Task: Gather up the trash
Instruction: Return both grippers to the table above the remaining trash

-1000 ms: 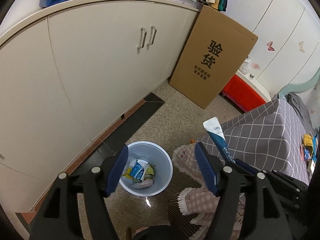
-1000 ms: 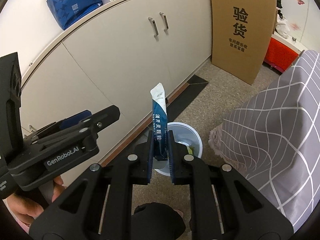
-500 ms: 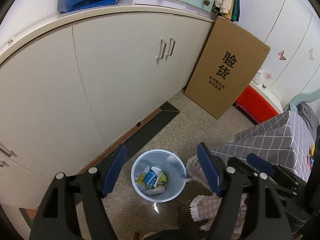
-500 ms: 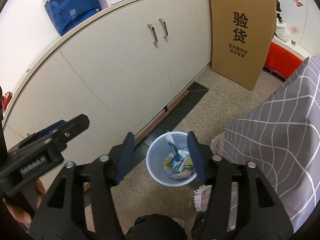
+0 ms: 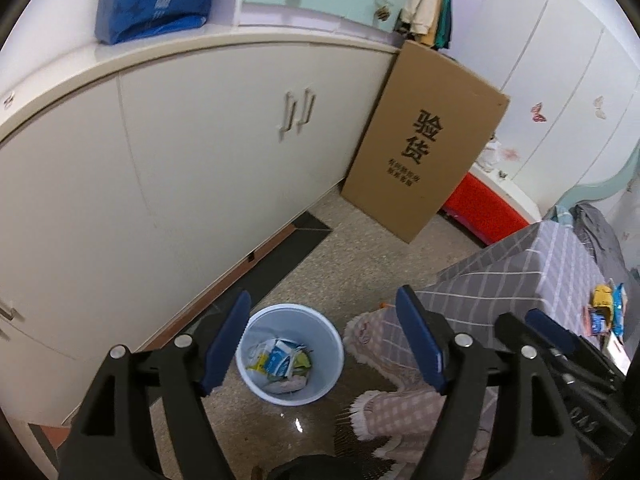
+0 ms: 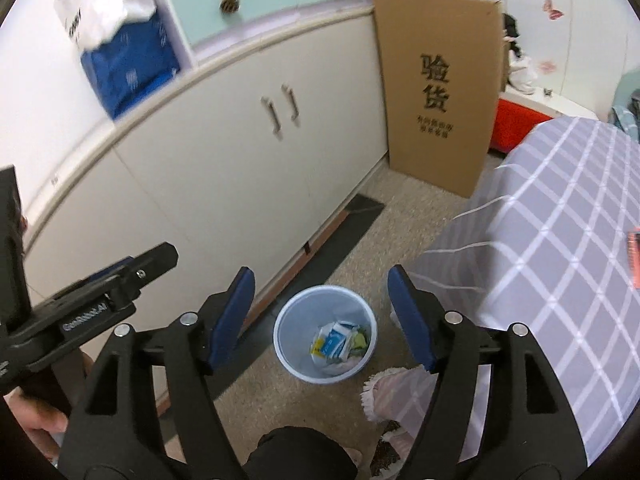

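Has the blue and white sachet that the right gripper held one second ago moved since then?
Yes. The right gripper is open and empty; the blue and white sachet lies down inside the pale blue round plastic bin.

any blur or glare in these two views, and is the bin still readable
Left wrist: fisheye bows the cabinet edges, mild blur up top, small glare spot on the floor; bin and its wrappers sharp. Right wrist: motion blur smears the blue bag and cardboard box; bin readable.
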The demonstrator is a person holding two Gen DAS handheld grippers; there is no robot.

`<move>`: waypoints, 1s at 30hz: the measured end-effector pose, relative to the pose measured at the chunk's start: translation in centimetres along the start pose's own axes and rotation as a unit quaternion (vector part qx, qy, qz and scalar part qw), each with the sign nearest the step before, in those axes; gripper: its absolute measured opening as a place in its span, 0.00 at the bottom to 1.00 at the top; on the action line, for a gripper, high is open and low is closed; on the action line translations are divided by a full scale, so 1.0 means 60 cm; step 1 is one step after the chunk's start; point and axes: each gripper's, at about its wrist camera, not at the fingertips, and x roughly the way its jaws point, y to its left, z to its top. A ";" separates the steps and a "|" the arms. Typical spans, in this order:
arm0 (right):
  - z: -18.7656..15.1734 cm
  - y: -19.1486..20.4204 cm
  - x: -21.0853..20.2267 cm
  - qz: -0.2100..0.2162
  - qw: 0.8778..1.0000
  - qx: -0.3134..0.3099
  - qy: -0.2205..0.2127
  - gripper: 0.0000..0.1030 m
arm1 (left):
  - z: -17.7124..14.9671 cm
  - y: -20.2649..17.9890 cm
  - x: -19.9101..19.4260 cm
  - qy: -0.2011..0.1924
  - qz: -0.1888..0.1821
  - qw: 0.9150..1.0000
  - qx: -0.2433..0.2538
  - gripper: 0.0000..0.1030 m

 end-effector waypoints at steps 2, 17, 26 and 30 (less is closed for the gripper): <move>0.003 -0.021 -0.027 -0.006 1.000 0.011 -0.017 0.67 | 0.001 -0.020 -0.008 -0.005 -0.010 1.000 0.008 0.72; -0.027 -0.324 -0.258 -0.129 0.974 0.141 -0.125 0.69 | -0.020 -0.345 -0.036 -0.015 -0.126 0.978 0.166 0.72; -0.057 -0.504 -0.336 -0.197 0.949 0.204 -0.139 0.69 | -0.058 -0.607 -0.014 -0.002 -0.221 0.931 0.290 0.72; -0.065 -0.555 -0.347 -0.203 0.945 0.219 -0.136 0.69 | -0.077 -0.690 0.018 0.016 -0.250 0.915 0.317 0.72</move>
